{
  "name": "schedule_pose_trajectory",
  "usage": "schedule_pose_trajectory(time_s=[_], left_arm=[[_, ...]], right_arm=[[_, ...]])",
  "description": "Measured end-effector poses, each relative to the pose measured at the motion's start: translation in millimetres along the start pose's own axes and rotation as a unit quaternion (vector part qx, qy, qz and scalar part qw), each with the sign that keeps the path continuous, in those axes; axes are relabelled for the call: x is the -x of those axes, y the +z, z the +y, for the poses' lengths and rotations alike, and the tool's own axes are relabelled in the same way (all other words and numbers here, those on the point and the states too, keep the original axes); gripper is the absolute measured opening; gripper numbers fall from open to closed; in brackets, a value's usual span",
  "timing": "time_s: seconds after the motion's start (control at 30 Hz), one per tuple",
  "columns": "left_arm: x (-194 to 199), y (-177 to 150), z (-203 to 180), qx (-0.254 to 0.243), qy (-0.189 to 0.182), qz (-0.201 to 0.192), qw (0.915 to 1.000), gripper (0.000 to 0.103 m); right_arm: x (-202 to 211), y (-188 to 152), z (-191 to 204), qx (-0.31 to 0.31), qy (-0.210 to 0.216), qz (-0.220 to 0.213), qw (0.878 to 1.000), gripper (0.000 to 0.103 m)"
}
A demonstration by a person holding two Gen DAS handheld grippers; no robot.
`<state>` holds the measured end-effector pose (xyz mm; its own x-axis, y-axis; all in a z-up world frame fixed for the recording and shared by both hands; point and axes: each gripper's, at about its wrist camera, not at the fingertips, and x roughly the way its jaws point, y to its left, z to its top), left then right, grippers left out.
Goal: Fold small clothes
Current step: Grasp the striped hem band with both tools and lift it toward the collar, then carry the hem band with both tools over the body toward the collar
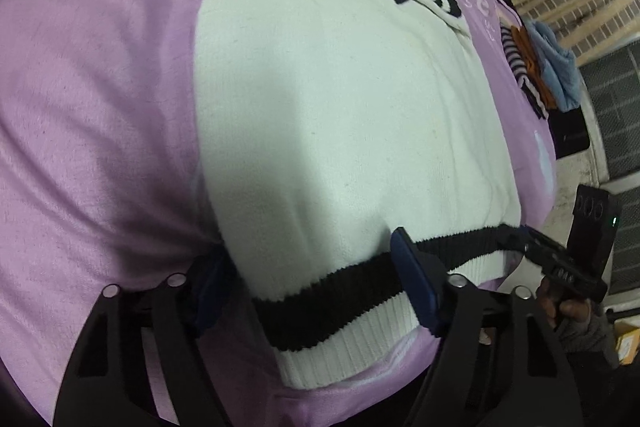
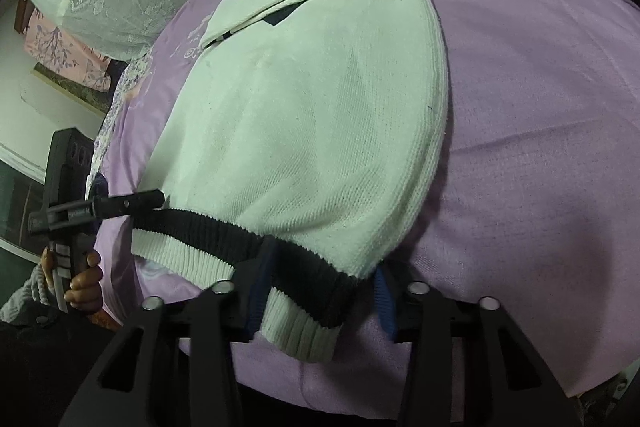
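The white knit sweater (image 2: 312, 131) lay flat on the lilac bedsheet (image 2: 540, 107), sleeves folded across at twelve o'clock, body fold pending, while left gripper (image 1: 316, 291) and right gripper (image 2: 320, 291) pinched its striped hem (image 2: 224, 239).

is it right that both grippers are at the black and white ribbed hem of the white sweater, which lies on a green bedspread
Not quite: the bedspread is lilac purple, not green, as the right wrist view shows plainly. The rest holds: the left gripper and the right gripper each straddle the black and white ribbed hem of the white sweater.
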<state>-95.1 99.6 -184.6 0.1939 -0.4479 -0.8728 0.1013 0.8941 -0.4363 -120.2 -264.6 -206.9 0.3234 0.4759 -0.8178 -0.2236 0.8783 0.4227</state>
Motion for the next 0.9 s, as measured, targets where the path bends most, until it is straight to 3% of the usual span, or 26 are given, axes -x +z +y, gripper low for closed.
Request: schedule_pose_trajectory(time_s=[0.03, 0.07, 0.1, 0.3, 0.47, 0.57, 0.63, 0.7, 0.77, 0.9], left_arm=[[0.7, -1.0, -1.6, -0.006, 0.004, -0.001, 1.0, 0.049], [1.4, -1.3, -0.9, -0.005, 0.0, 0.002, 1.0, 0.031], [2.4, -1.4, 1.6, 0.0, -0.009, 0.004, 0.9999, 0.022], [17.5, -5.2, -1.3, 0.004, -0.032, -0.008, 0.9995, 0.021], [-3.7, -4.8, 15.8, 0.048, -0.037, 0.019, 0.9979, 0.035], [-5.1, -3.6, 17.7, 0.056, -0.05, 0.014, 0.9971, 0.039], [-6.3, -2.1, 13.0, 0.046, -0.039, 0.012, 0.9981, 0.039], [-6.3, -0.5, 7.2, 0.032, -0.022, 0.009, 0.9992, 0.028], [-3.5, 1.0, 4.0, 0.023, -0.017, 0.003, 0.9996, 0.018], [8.3, 0.3, 3.1, 0.021, -0.027, -0.008, 0.9994, 0.013]], right_arm=[[1.6, 0.4, -0.4, -0.003, 0.006, -0.002, 1.0, 0.015], [5.4, 1.1, 0.0, -0.006, 0.008, -0.009, 1.0, 0.014], [8.7, 1.4, 0.1, -0.005, 0.008, -0.014, 1.0, 0.013], [35.5, 9.9, 2.2, -0.008, 0.026, -0.046, 0.999, 0.013], [16.6, 6.1, -13.4, -0.035, 0.028, -0.002, 0.999, 0.014], [4.3, -2.0, -23.0, -0.068, 0.038, 0.016, 0.997, 0.03], [2.2, -2.8, -28.1, -0.084, 0.049, 0.012, 0.995, 0.029], [2.1, -4.3, -28.3, -0.086, 0.048, 0.01, 0.995, 0.026], [4.9, -4.2, -23.5, -0.074, 0.037, 0.002, 0.997, 0.012], [22.5, -1.3, -10.6, -0.048, 0.036, -0.023, 0.998, 0.012]])
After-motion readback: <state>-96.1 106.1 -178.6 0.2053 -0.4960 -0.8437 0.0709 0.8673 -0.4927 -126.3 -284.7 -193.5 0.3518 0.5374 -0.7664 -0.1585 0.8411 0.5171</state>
